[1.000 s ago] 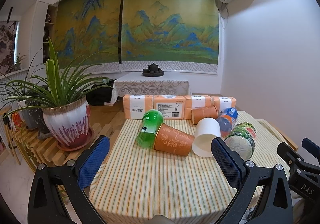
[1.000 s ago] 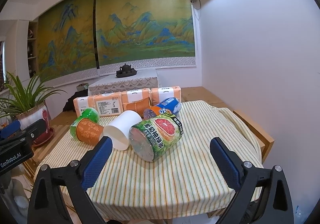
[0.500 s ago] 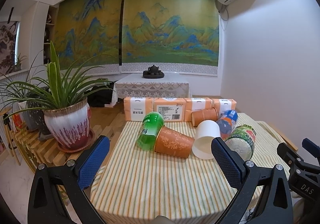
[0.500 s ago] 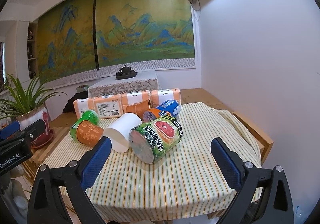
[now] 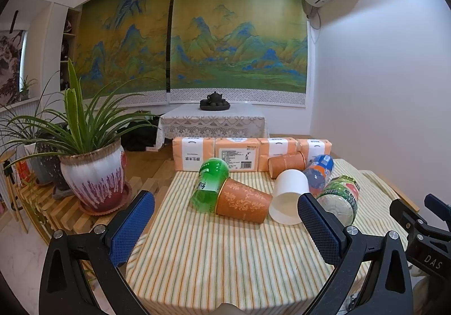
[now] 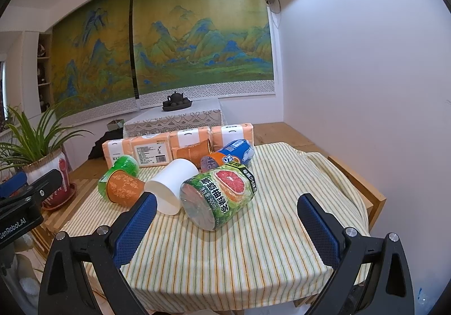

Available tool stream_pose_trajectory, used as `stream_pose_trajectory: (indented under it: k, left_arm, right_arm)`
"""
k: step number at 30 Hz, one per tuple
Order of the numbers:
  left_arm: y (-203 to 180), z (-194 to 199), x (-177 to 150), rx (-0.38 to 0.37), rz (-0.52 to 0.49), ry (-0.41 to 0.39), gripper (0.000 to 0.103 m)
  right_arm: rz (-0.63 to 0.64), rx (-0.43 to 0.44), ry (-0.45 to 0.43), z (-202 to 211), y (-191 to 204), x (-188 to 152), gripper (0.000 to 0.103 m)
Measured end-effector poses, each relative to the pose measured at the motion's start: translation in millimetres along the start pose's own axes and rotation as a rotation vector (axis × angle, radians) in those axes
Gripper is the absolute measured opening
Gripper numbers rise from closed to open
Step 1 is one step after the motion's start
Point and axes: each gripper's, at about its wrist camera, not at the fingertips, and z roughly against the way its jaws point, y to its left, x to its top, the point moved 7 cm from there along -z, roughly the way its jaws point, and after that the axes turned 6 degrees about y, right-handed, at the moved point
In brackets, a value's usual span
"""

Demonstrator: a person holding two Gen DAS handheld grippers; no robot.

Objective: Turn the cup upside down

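Observation:
A white paper cup (image 5: 290, 196) (image 6: 172, 185) lies on its side on the striped tablecloth, its mouth towards me. Left of it lies an orange patterned cup (image 5: 242, 201) (image 6: 124, 188), also on its side, against a green bottle (image 5: 210, 184) (image 6: 119, 172). A second orange cup (image 5: 286, 164) (image 6: 193, 153) lies further back by the tissue packs. My left gripper (image 5: 225, 227) hangs open over the near table edge, short of the cups. Open too, my right gripper (image 6: 225, 226) holds nothing and sits in front of the grapefruit tea bottle (image 6: 218, 198).
A blue and orange soda bottle (image 5: 318, 174) (image 6: 228, 157) lies behind the white cup. Several orange tissue packs (image 5: 236, 153) line the table's far edge. A potted plant (image 5: 93, 171) stands on a slatted rack at the left. A white wall is close on the right.
Both grippers have pulled back and risen slightly, so the table objects look a little smaller and lower. Nothing on the table has moved.

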Motion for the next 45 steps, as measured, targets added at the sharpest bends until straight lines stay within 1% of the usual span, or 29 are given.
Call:
stream_pose_trajectory:
  k: [8, 12, 18, 28, 35, 39, 45]
  left_arm:
    - [1, -2, -1, 0.000, 0.005, 0.004, 0.103]
    - [1, -6, -2, 0.001, 0.007, 0.010, 0.103]
    - [3, -12, -2, 0.002, 0.006, 0.019, 0.103]
    - [2, -27, -4, 0.007, 0.001, 0.040, 0.103]
    - [6, -39, -7, 0.017, 0.007, 0.060, 0.103]
    - [10, -43, -7, 0.026, 0.009, 0.066, 0.103]
    - [17, -51, -8, 0.048, 0.015, 0.076, 0.103]
  right_arm:
    - [-0.004, 0.002, 0.008, -3, -2, 1, 0.098]
    - [-0.039, 0.020, 0.030, -11, -12, 6, 0.098]
    - [-0.098, 0.028, 0.058, -31, -31, 21, 0.098]
    - [-0.141, 0.038, 0.113, -74, -53, 43, 0.098]
    - [-0.226, 0.142, 0.258, -120, -63, 50, 0.098]
    - [-0.276, 0.199, 0.374, -159, -68, 55, 0.098]
    - [-0.382, 0.264, 0.500, -211, -79, 66, 0.097]
